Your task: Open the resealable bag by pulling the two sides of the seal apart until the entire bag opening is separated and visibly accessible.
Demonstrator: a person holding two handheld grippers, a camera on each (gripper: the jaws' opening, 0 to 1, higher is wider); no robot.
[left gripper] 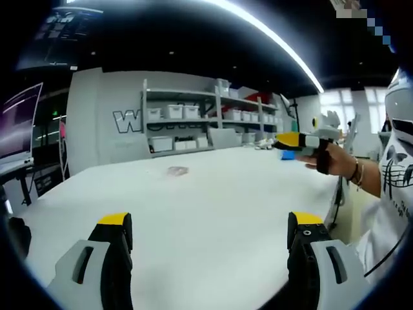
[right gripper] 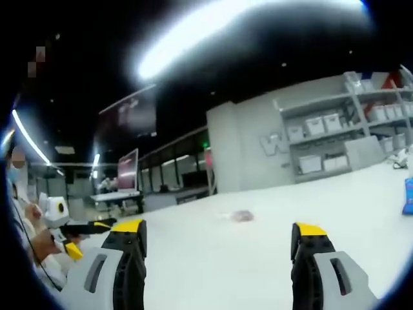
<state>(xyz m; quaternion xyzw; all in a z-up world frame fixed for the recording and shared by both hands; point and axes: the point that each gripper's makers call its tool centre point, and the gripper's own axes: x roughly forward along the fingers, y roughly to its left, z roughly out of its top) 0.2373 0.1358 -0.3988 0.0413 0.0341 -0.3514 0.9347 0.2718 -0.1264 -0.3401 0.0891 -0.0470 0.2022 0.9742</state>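
Observation:
A small clear resealable bag (left gripper: 177, 171) lies flat on the white table (left gripper: 213, 206), far ahead of my left gripper (left gripper: 210, 223), whose yellow-tipped jaws stand wide apart with nothing between them. The right gripper view has the same bag (right gripper: 242, 216) lying well beyond my right gripper (right gripper: 219, 227), which is also open and holds nothing. In the left gripper view the right gripper (left gripper: 300, 141) hovers over the table's right side, held by a hand (left gripper: 330, 160). The left gripper (right gripper: 87, 227) enters the right gripper view from the left.
Shelves with white bins (left gripper: 193, 123) line the far wall behind the table. A blue object (right gripper: 408, 187) sits at the table's far right. A monitor (left gripper: 16, 129) stands off the table's left edge. A person in a white shirt (left gripper: 393, 194) stands at the right.

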